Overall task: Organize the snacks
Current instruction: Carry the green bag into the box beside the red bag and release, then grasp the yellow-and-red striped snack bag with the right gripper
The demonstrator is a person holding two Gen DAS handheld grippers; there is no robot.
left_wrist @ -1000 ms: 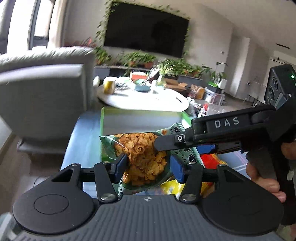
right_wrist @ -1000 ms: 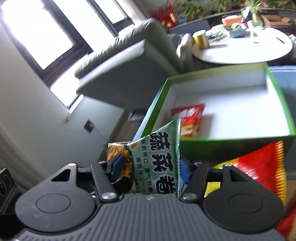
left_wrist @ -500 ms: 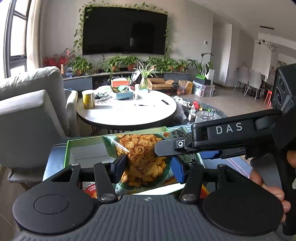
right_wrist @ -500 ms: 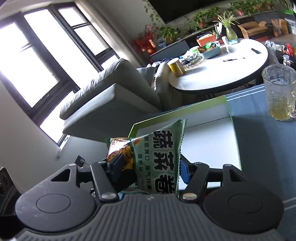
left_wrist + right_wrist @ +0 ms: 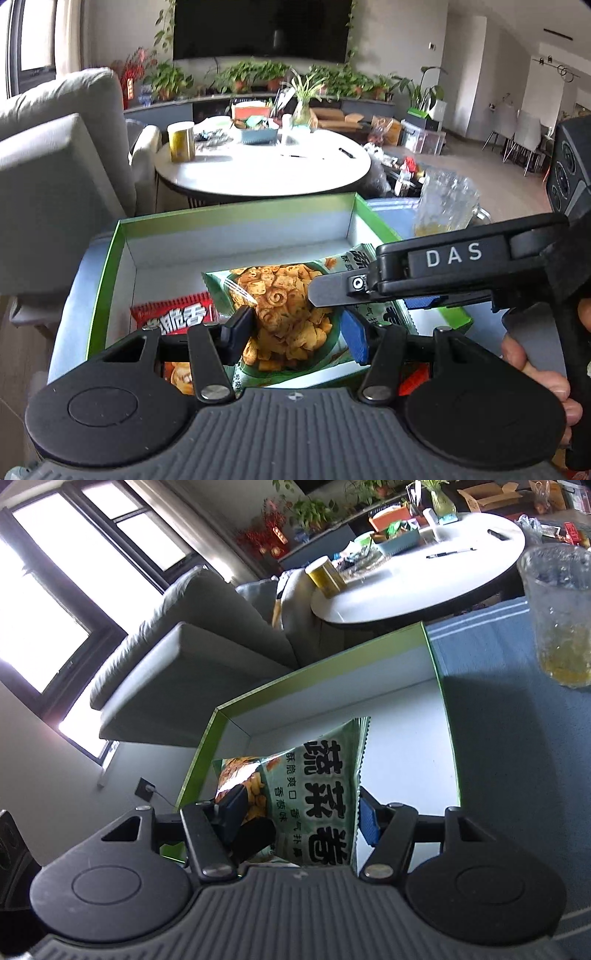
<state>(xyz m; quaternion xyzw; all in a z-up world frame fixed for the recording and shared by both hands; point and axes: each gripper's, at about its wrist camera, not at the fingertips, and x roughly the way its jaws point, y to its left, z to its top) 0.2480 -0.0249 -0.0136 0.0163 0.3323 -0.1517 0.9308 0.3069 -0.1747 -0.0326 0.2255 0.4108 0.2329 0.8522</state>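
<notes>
A green snack bag with a picture of curled crackers hangs over the white inside of a green-rimmed box. My left gripper is shut on the bag's lower end. My right gripper is shut on the same bag from the side; in the left wrist view it is the black tool marked DAS, held by a person's hand. A red snack bag lies in the box at the left. The box rim runs behind the bag in the right wrist view.
A glass mug with yellow liquid stands on the blue cloth right of the box. Behind are a round white table with clutter and a grey sofa. Parts of more packets show under my left gripper.
Both grippers have carried the green bag forward and down over the box. The box's inside and the red bag have come into view beneath it. Both grips stay the same.
</notes>
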